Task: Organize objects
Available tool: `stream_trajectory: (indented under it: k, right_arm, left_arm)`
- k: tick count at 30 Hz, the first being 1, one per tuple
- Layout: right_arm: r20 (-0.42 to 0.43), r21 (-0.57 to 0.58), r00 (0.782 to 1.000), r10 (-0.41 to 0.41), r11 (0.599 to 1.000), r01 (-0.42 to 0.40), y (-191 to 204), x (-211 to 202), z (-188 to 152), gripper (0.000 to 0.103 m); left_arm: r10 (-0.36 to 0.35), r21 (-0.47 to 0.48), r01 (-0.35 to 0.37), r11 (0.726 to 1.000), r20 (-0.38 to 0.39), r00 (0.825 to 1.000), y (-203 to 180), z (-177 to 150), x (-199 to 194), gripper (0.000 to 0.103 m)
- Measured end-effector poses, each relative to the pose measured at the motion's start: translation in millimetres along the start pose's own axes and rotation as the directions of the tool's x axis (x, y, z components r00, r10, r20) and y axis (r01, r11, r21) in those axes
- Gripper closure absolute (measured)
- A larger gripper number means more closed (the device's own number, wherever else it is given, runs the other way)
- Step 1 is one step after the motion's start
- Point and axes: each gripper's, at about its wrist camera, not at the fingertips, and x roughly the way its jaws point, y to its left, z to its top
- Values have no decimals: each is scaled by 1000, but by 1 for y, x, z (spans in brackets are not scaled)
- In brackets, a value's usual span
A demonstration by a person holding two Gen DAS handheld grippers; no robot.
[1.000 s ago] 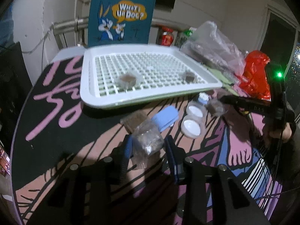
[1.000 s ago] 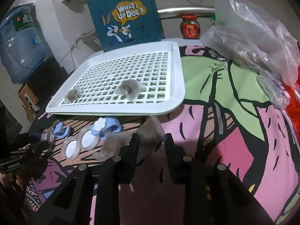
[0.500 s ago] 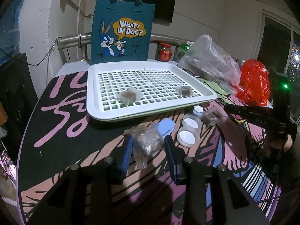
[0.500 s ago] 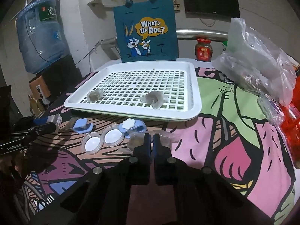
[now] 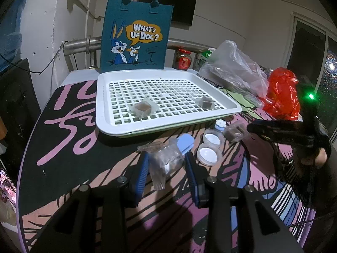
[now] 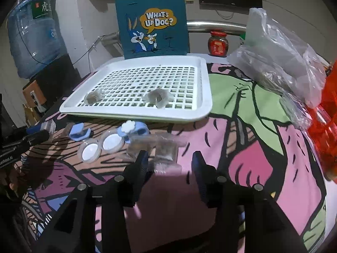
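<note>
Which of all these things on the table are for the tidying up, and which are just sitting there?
For the tidying:
white grid tray
two wrapped brown cubes in the tray
wrapped cube in the left gripper
wrapped packets by the right gripper
two round lidded pots
blue clips

Just sitting there:
Bugs Bunny bag
red-lidded jar
clear plastic bag
red plastic bag
water bottle

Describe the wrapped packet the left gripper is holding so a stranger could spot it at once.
Start at the white grid tray in front of the blue cartoon bag. Just before the tray's near rim, the left gripper closes its blue-padded fingers on a crinkled clear packet with something brown inside. Unlike the two similar packets lying on the tray, this one is off the tray, beside a light blue clip.
</note>
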Motion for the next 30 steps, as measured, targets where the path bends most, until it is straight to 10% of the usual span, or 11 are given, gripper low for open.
stream_trajectory:
  k: [12,30]
  right_arm:
    - [-102,-68,994,-25,998,19,20,31,-4,66]
    - [177,-120,981,83,991,-63,48,-22,4,66]
  left_arm:
    - [0,-6,0,1000,-2,1000,1,0,0,69]
    - [29,22,-30,999,86,996,-11,17,3,69]
